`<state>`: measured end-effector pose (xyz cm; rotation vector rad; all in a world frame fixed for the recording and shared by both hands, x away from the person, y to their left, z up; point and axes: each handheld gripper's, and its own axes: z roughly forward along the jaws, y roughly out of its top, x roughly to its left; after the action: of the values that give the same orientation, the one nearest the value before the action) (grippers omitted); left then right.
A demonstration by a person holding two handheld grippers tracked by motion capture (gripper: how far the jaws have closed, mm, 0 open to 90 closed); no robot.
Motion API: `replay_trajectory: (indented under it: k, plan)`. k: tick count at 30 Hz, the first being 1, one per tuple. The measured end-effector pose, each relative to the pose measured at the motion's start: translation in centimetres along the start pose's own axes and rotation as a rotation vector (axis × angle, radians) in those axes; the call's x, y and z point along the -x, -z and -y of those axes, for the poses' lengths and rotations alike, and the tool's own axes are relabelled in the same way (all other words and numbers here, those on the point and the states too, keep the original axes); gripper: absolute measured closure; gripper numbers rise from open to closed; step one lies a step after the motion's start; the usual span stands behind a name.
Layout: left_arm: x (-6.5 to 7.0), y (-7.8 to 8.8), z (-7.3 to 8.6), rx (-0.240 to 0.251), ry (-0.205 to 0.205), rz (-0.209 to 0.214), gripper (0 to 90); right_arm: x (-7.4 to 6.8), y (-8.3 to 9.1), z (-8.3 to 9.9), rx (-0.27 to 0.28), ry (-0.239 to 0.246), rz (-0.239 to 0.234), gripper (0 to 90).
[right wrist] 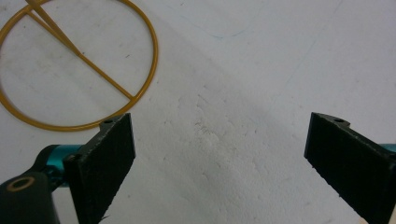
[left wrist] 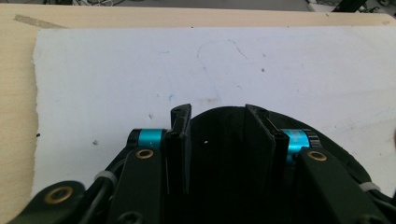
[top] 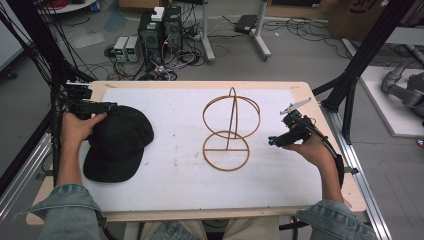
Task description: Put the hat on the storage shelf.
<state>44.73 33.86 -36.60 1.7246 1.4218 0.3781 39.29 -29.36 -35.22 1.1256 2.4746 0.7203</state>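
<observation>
**High view first: a thin grip on the cap's crown could slip**

High view: at the left of the frame the left gripper (top: pixel 102 107) meets the far edge of the black cap (top: pixel 119 142), which lies on the white sheet (top: pixel 170 175), brim toward the lower left. The wire hat stand (top: pixel 230 130) stands at centre, well apart from the cap. At the right, the right gripper (top: pixel 280 140) hovers just beside the stand's base ring. A hasty lift could drag the cap instead of raising it.

Left gripper view: the jaws bracket a fold of the cap's fabric at lower centre (whether the pads truly press on it cannot be told). Soft cloth taken this shallowly may slide out.

Right gripper view: the jaws stand wide apart over bare sheet, the stand's ring at upper left. Nothing steadies the light stand, so a nudge could tip it.
</observation>
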Motion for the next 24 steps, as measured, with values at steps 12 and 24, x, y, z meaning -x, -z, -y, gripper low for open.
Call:
replay_trajectory:
  k: [12,24]
  plan:
    - [-0.45,-0.14,0.25,-0.027,-0.008,0.010,46.8,0.03,-0.05,0.03,-0.004,0.000,-0.004,8.3]
    - [-0.33,-0.48,0.37,-0.053,-0.024,0.035,80.3,-0.03,0.02,-0.01,-0.005,0.003,-0.009,8.3]
